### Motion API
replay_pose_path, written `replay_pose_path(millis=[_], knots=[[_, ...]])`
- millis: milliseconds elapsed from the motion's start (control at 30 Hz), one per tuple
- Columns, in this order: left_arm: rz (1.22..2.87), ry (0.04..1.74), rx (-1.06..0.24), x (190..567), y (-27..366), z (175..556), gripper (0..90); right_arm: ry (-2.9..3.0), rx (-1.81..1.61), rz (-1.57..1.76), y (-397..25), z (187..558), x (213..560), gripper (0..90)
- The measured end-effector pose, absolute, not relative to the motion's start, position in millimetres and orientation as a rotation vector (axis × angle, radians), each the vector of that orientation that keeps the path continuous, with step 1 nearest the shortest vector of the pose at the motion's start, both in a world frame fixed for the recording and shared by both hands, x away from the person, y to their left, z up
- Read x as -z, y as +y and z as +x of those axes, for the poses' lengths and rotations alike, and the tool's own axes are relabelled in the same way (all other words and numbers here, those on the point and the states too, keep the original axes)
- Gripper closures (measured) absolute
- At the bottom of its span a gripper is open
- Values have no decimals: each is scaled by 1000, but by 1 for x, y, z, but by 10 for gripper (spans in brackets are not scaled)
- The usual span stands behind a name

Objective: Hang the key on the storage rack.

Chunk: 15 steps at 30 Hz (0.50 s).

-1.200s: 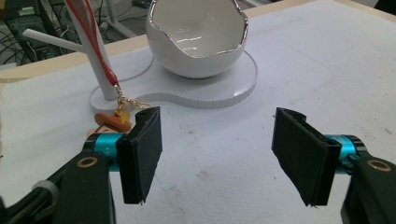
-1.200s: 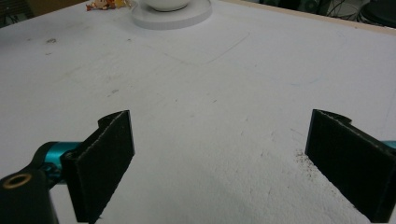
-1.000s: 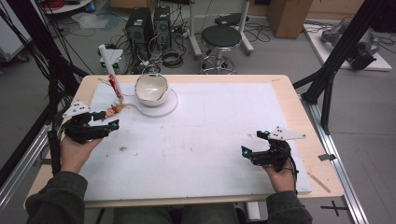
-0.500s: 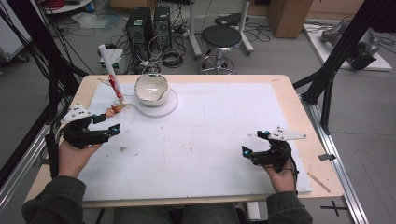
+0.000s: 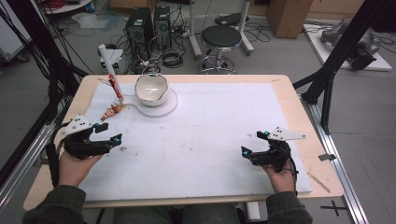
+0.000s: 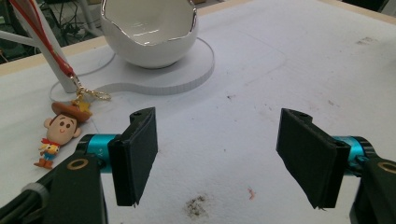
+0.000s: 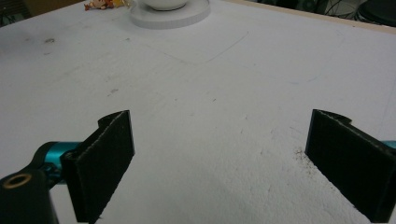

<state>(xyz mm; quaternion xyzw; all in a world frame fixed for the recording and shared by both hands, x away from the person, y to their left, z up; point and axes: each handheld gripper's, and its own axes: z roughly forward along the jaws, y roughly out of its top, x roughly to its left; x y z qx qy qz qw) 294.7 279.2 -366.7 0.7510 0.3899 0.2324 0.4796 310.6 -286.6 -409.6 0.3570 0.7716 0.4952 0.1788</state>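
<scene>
I hold my left gripper (image 5: 108, 133) near the left edge of the white foam mat (image 5: 210, 135), jaws spread wide and gripping nothing. Just ahead of it, toward the far left corner, lies the small cowboy figure keychain (image 6: 60, 131) on its red lanyard (image 6: 44, 39), beside the white egg-shaped ceramic bowl (image 6: 149, 32) on its round white base (image 6: 187, 70). My right gripper (image 5: 251, 144) hovers near the mat's near right corner, equally wide and empty.

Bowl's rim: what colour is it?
Gold, on a white bowl; clearest in the left gripper view.
</scene>
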Motion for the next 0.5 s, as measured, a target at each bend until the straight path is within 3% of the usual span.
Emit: replay_pose_path(millis=[500], knots=[[1846, 934, -594, 375, 276, 272, 288, 2178, -1396, 1008, -289, 309, 410, 71]])
